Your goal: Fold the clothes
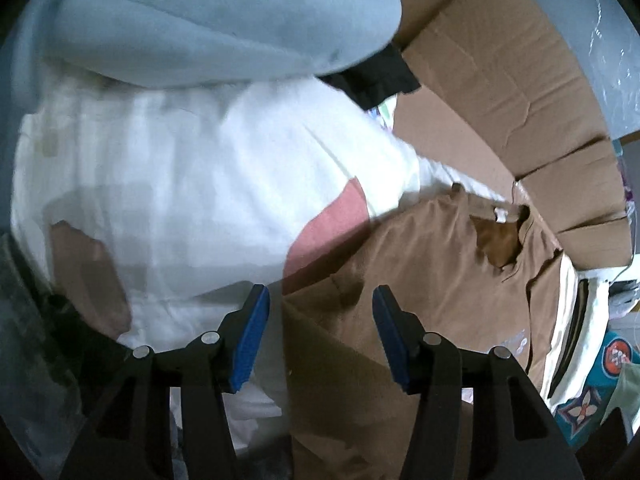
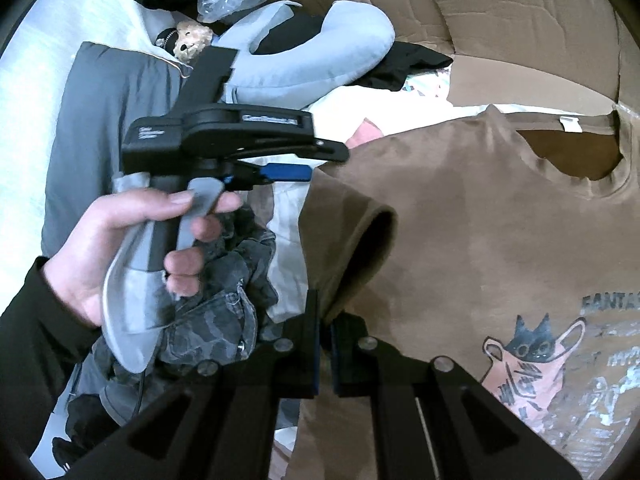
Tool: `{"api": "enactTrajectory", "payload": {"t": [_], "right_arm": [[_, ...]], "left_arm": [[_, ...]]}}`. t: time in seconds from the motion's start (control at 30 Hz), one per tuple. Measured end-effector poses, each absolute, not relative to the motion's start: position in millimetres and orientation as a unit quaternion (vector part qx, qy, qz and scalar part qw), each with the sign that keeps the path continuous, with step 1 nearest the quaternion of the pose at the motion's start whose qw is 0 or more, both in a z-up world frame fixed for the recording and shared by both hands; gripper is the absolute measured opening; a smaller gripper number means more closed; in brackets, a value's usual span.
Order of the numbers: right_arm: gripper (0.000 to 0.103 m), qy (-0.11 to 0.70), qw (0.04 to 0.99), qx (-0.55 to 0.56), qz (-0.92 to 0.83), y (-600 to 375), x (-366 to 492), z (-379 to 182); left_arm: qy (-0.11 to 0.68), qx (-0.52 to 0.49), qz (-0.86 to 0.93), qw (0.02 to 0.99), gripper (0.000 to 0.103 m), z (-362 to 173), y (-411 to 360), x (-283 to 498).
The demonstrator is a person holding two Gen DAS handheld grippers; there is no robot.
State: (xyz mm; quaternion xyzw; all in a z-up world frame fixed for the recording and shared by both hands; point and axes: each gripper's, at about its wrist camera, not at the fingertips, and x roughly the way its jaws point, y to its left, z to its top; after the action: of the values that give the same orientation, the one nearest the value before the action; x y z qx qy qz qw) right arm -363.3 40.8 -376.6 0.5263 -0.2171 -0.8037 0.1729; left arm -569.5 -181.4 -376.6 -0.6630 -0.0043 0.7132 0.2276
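A brown T-shirt (image 2: 480,220) with a cat print lies spread out, collar and white tag toward the cardboard. My right gripper (image 2: 325,314) is shut on the shirt's left edge just below the short sleeve (image 2: 360,232). In the left wrist view the same brown T-shirt (image 1: 420,280) lies below and to the right of my left gripper (image 1: 322,320), which hovers open with nothing between its blue pads. In the right wrist view a hand (image 2: 120,240) holds that left gripper (image 2: 320,164) near the shirt's shoulder.
Flattened cardboard (image 1: 500,80) lines the far side. A white garment (image 1: 180,160), a light-blue garment (image 1: 200,20) and a pink cloth (image 1: 332,228) lie left of the shirt. A grey camouflage garment (image 2: 224,312), a grey jacket (image 2: 112,120) and a teddy bear (image 2: 192,40) are piled further left.
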Motion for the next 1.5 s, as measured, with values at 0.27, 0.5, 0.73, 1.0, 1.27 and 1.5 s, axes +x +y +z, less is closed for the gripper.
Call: {"api": "enactTrajectory", "payload": {"t": [0.27, 0.5, 0.73, 1.0, 1.27, 1.5], "right_arm": [[0.004, -0.215, 0.167, 0.531, -0.802, 42, -366, -377], [0.004, -0.226, 0.152, 0.541, -0.795, 48, -371, -388], [0.003, -0.243, 0.127, 0.561, -0.781, 62, -382, -403], [0.003, -0.264, 0.094, 0.588, -0.759, 82, -390, -433], [0.017, -0.307, 0.075, 0.598, -0.737, 98, -392, -460], [0.029, -0.362, 0.065, 0.585, -0.722, 127, -391, -469]], "left_arm": [[-0.014, -0.674, 0.705, 0.22, 0.043, -390, -183, -572], [0.033, -0.667, 0.713, 0.212, 0.01, -384, -182, -580], [0.058, -0.657, 0.726, 0.195, 0.01, -380, -172, -589], [0.02, -0.649, 0.738, 0.182, 0.025, -363, -189, -594], [-0.026, -0.631, 0.747, 0.208, 0.043, -330, -226, -587], [-0.043, -0.65, 0.718, 0.246, 0.043, -349, -225, -552]]}}
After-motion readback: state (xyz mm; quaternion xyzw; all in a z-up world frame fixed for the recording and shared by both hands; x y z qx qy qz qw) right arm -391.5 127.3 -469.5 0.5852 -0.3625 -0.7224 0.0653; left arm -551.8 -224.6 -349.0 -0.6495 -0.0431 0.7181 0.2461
